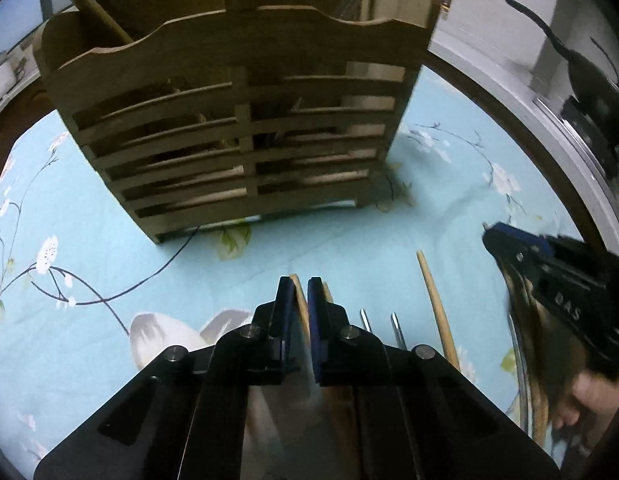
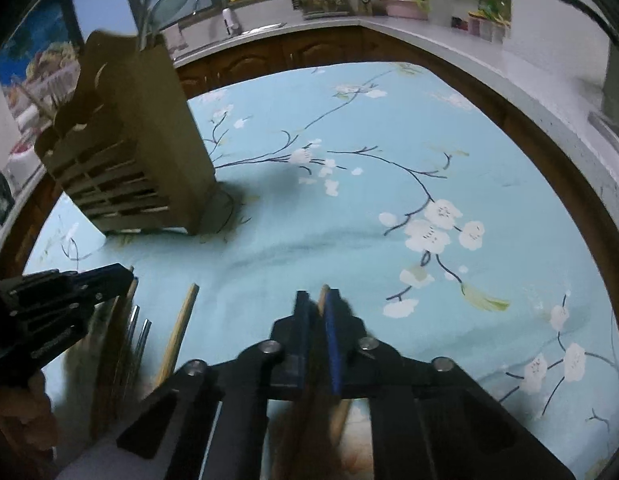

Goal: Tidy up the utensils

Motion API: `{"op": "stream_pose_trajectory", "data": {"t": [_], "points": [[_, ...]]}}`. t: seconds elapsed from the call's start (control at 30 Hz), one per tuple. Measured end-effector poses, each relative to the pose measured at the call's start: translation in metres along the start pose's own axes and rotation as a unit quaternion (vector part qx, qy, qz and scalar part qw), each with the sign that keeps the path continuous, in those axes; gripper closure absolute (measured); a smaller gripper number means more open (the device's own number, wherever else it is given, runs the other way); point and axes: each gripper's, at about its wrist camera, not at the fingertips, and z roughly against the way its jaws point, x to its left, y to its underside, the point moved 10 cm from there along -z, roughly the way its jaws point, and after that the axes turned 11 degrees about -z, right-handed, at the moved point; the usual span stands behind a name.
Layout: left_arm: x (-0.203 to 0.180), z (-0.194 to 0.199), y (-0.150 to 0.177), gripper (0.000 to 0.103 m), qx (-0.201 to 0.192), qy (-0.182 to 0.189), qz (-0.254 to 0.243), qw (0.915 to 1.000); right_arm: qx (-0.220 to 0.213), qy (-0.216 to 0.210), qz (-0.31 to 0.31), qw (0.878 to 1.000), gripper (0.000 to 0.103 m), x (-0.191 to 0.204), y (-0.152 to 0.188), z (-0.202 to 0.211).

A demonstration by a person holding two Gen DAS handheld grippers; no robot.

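Chopsticks pinched, one in each gripper. Left gripper [image 1: 300, 280] closed down to a sliver on a pale wooden stick [image 1: 296, 286] near the front edge of the table; right gripper [image 2: 317, 294] closed just as tight on another wooden stick [image 2: 322, 292], a little further along the same edge. Both sticks still low over the blue flowered tablecloth [image 2: 349, 220], tips poking out just past the pads. Loose on the cloth between the two grippers: one more wooden chopstick [image 1: 435, 300] and a pair of thin metal ones [image 1: 379, 326]. Slatted wooden holder [image 1: 245, 128] upright toward the back of the table, straight ahead of the left gripper, already carrying a few utensils.

Probably best done this way: lift straight up first, clear of the cloth and of the loose sticks. Keep the grip firm, since a thin round stick pivots easily between flat pads. Tilt each stick point-down before reaching the holder. Aim for an open compartment behind the scalloped front wall, well clear of the rim. Take the hands in one at a time to avoid a clash above the holder.
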Motion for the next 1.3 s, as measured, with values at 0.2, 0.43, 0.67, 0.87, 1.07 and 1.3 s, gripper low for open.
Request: {"op": "stream_pose_trajectory", "data": {"t": [0.2, 0.43, 0.67, 0.87, 1.07, 1.3], "points": [[0.006, 0.008, 0.009, 0.099, -0.004, 0.018, 0.014, 0.9997, 0.003, -0.029, -0.005, 1.0, 0.098, 0.011, 0.006, 0.006], [0.007, 0.058, 0.019, 0.099, -0.052, 0.024, 0.034, 0.9978, -0.032, -0.07, -0.011, 0.997, 0.099, 0.027, -0.001, 0.052], [0.016, 0.137, 0.011, 0.099, -0.128, 0.029, 0.056, 0.9898, -0.08, -0.109, -0.012, 0.991, 0.099, 0.04, -0.016, 0.114], [0.015, 0.189, 0.008, 0.099, -0.173, 0.02, 0.055, 0.9831, -0.115, -0.133, -0.004, 0.984, 0.099, 0.054, -0.025, 0.157], [0.021, 0.235, 0.008, 0.099, -0.214, 0.006, 0.058, 0.975, -0.157, -0.152, 0.006, 0.976, 0.099, 0.066, -0.036, 0.202], [0.03, 0.258, 0.006, 0.099, -0.241, -0.01, 0.063, 0.9684, -0.18, -0.167, 0.008, 0.969, 0.099, 0.075, -0.045, 0.222]]}}
